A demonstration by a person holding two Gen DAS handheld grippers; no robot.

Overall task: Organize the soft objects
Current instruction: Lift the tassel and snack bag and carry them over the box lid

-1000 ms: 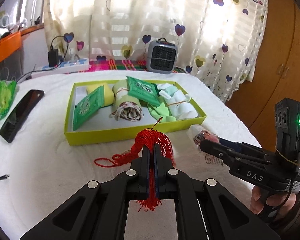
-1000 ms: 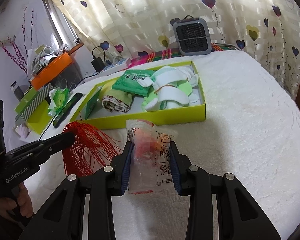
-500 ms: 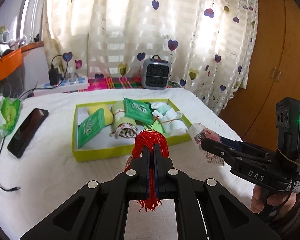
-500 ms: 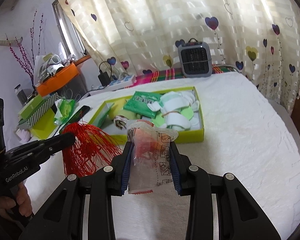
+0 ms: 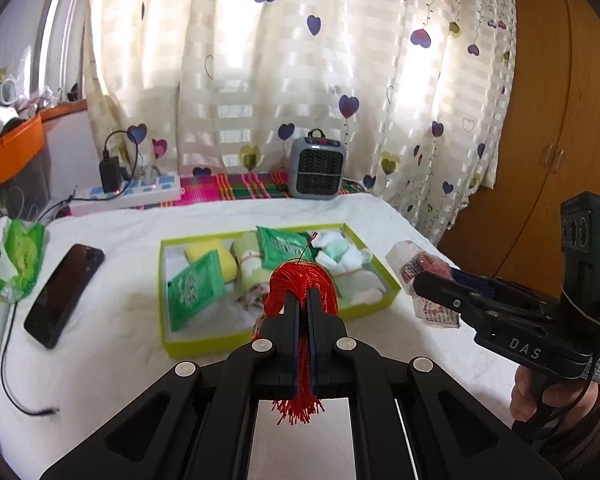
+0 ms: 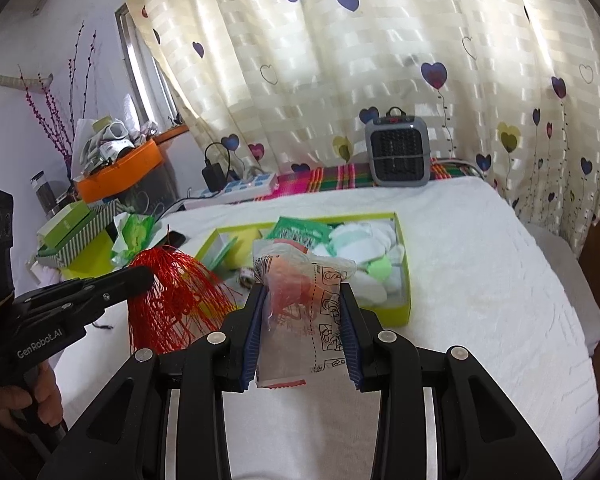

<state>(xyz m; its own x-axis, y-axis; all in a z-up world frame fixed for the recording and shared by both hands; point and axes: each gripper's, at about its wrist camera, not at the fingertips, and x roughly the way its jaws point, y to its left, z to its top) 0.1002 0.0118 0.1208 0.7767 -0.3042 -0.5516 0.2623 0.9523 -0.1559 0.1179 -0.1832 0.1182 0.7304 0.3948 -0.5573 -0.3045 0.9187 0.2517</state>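
Behind red tassel [image 5: 302,280], yellow-green tray [image 5: 204,346] partly hidden; clear packet [image 6: 300,312] contents unclear.

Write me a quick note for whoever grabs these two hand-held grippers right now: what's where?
Left gripper: shut on the red thread tassel, held above the bed.
Right gripper: shut on the clear plastic packet with red contents, also held in the air.
Lime-green cardboard tray on the white bedspread already holds green packets, a yellow sponge and rolled cloths.
Left to do: place both held items, probably in the tray.
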